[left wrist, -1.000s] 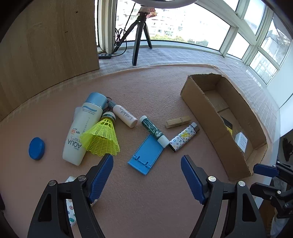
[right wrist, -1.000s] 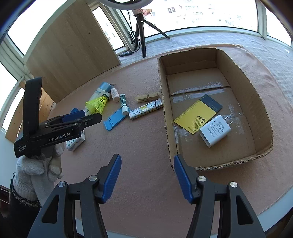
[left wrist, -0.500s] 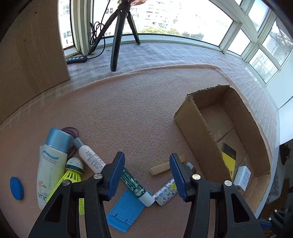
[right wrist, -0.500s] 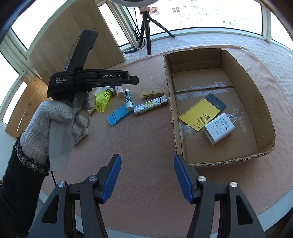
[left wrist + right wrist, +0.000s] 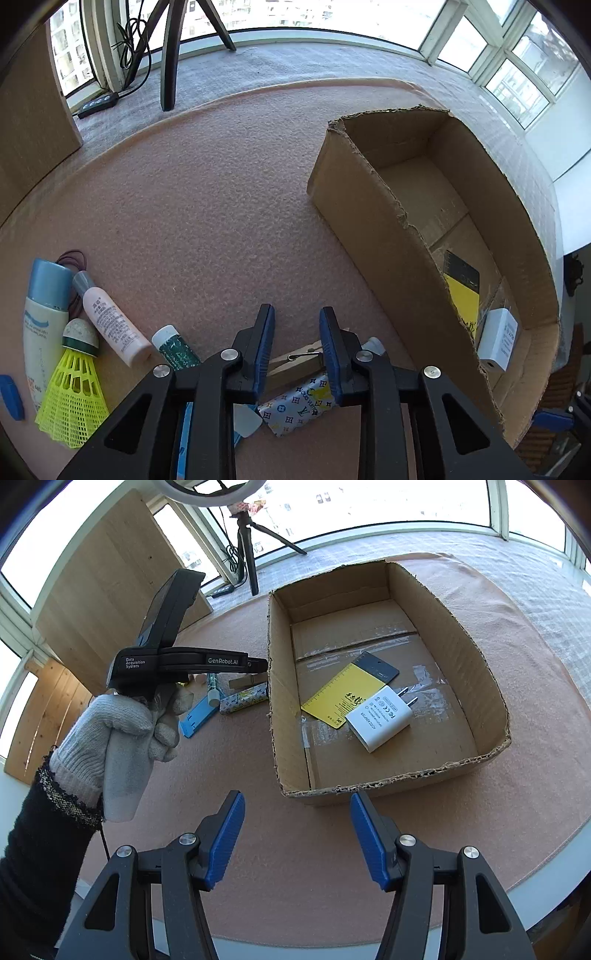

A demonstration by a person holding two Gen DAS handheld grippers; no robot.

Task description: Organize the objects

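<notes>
My left gripper (image 5: 296,314) points steeply down over a wooden clothespin (image 5: 295,363), which shows in the gap between its blue pads (image 5: 264,347). Its jaws are closing, and I see no pad pressing on the clothespin. A patterned lighter (image 5: 299,404) lies just below the clothespin. Right of them stands the open cardboard box (image 5: 388,229), holding a yellow card (image 5: 340,698) and a white charger (image 5: 380,720). My right gripper (image 5: 295,801) hovers open before the near wall of the box (image 5: 461,635), with nothing between its fingers.
On the pink mat to the left lie a green tube (image 5: 175,349), a small white bottle (image 5: 110,325), a sunscreen bottle (image 5: 40,321), a yellow shuttlecock (image 5: 72,391), a blue cap (image 5: 9,397) and a blue stand (image 5: 197,716). A gloved hand (image 5: 122,723) holds the left gripper. A tripod (image 5: 247,554) stands behind.
My left gripper has moved forward and down from the shuttlecock side to over the clothespin, and its jaws have narrowed a great deal. The right gripper has shifted only slightly and stays equally wide.
</notes>
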